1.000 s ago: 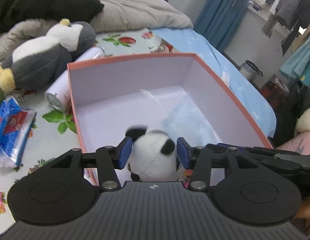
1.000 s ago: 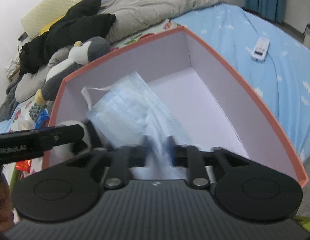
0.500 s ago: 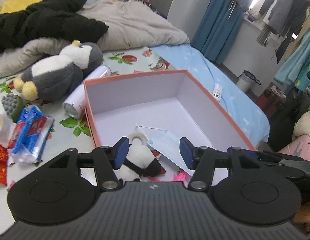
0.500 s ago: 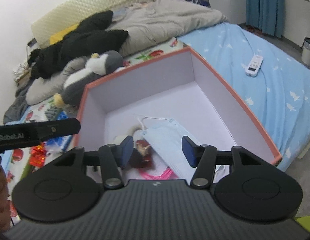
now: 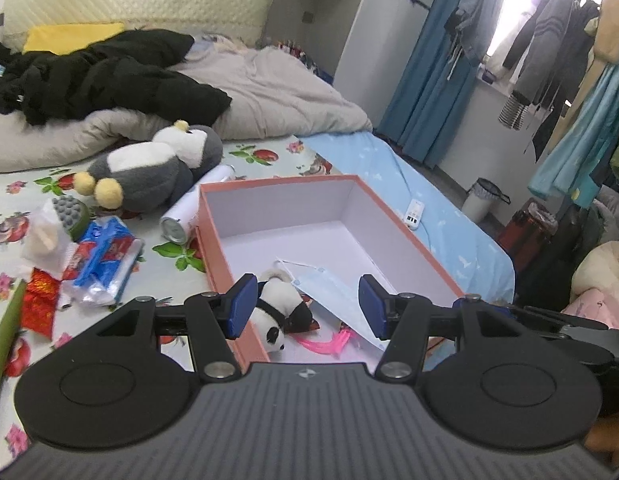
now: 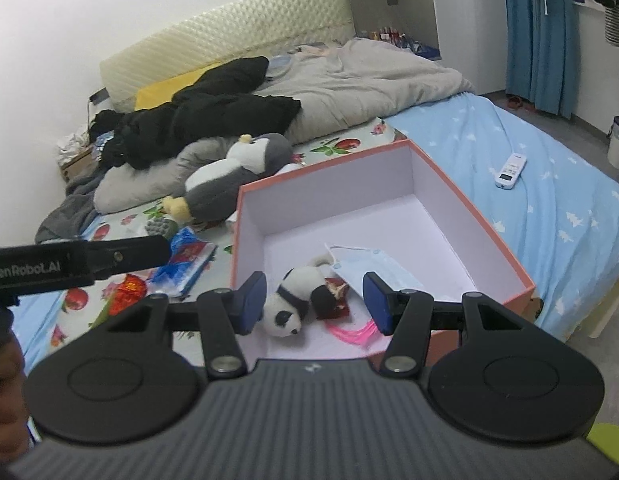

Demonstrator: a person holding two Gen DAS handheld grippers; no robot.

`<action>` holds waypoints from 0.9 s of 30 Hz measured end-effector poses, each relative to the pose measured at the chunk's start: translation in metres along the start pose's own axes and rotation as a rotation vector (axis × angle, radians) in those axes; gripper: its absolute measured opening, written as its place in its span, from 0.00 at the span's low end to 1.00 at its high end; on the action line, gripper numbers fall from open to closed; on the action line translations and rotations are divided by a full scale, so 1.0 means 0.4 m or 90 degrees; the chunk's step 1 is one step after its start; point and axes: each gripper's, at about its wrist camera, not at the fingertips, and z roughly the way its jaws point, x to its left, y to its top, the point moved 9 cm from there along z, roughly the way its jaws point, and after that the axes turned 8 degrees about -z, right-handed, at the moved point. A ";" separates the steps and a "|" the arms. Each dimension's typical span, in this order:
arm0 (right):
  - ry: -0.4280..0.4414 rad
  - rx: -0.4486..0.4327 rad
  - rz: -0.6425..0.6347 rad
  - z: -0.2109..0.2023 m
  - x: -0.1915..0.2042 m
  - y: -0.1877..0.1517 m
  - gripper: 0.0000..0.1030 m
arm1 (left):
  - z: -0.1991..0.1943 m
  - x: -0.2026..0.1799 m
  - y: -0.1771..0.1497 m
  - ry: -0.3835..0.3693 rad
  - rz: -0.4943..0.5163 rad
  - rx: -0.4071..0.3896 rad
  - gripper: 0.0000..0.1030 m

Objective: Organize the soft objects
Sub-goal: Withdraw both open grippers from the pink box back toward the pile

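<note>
An orange box with a white inside (image 5: 409, 236) (image 6: 461, 196) sits on the bed. In its near end lie a small panda plush (image 5: 275, 314) (image 6: 291, 300), a blue face mask (image 5: 333, 296) (image 6: 373, 266) and a pink item (image 5: 323, 342) (image 6: 353, 332). A large grey penguin plush (image 5: 145, 172) (image 6: 233, 176) lies on the bed left of the box. My left gripper (image 5: 307, 306) is open and empty above the box's near end. My right gripper (image 6: 315, 302) is open and empty, held back above the same end.
A white can (image 5: 189, 216), a blue tissue pack (image 5: 101, 258) (image 6: 185, 258), red wrappers (image 5: 39, 300) and a grey-green brush (image 5: 69, 212) lie left of the box. A white remote (image 5: 413, 212) (image 6: 509, 170) lies on the blue sheet. Black clothing (image 5: 109, 76) and a grey duvet (image 6: 357, 80) lie behind.
Both grippers opened, letting go of the panda and the mask into the box, then pulled back and up. The panda now lies on its side.
</note>
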 end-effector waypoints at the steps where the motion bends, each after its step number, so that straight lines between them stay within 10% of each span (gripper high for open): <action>1: 0.002 -0.001 -0.001 -0.013 0.009 -0.004 0.55 | -0.023 0.003 -0.007 0.002 -0.003 -0.005 0.60; 27: 0.067 -0.037 -0.059 -0.190 0.224 -0.101 0.55 | -0.357 0.129 -0.166 0.061 -0.041 -0.069 0.61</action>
